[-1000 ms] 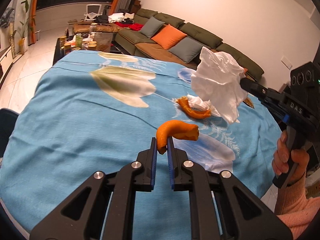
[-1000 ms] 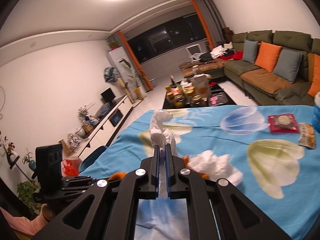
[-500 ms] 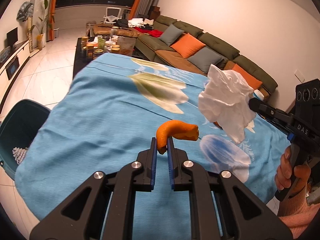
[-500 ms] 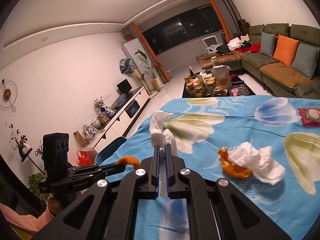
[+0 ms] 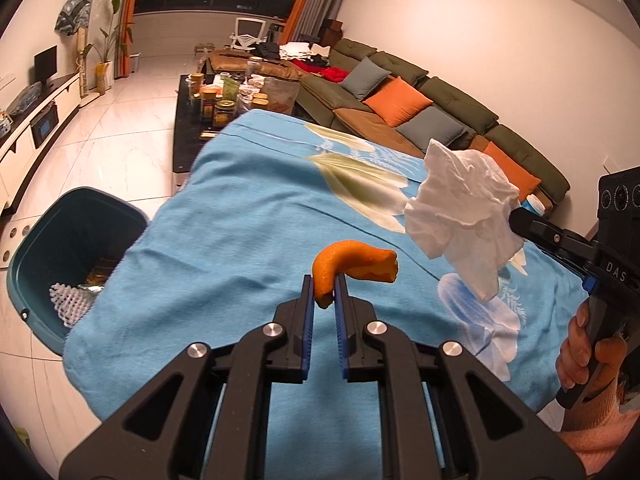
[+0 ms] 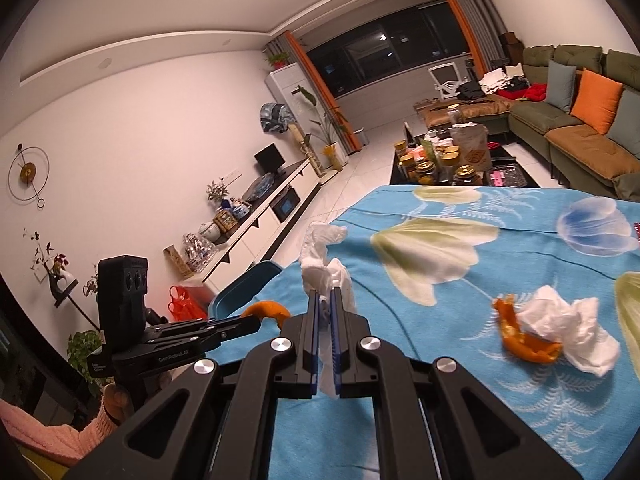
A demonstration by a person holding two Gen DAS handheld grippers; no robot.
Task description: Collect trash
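Observation:
My left gripper [image 5: 323,280] is shut on a curled orange peel [image 5: 352,264] and holds it above the blue tablecloth [image 5: 240,216]. My right gripper [image 6: 327,296] is shut on a crumpled white tissue [image 6: 322,256], also held in the air; the tissue also shows in the left wrist view [image 5: 464,216]. A dark teal trash bin [image 5: 52,248] stands on the floor at the table's left corner, with white netting and scraps inside. A second orange peel [image 6: 520,340] and another crumpled tissue [image 6: 572,332] lie together on the cloth to the right.
The table has a blue flower-print cloth [image 6: 460,264]. Beyond it stand a low coffee table with jars [image 5: 224,100], a green sofa with cushions [image 5: 400,100] and a TV cabinet [image 6: 256,216] along the left wall. White tiled floor [image 5: 120,120] lies between them.
Both grippers have swung left toward the table's corner with their loads still held. The trash bin has come fully into the left wrist view.

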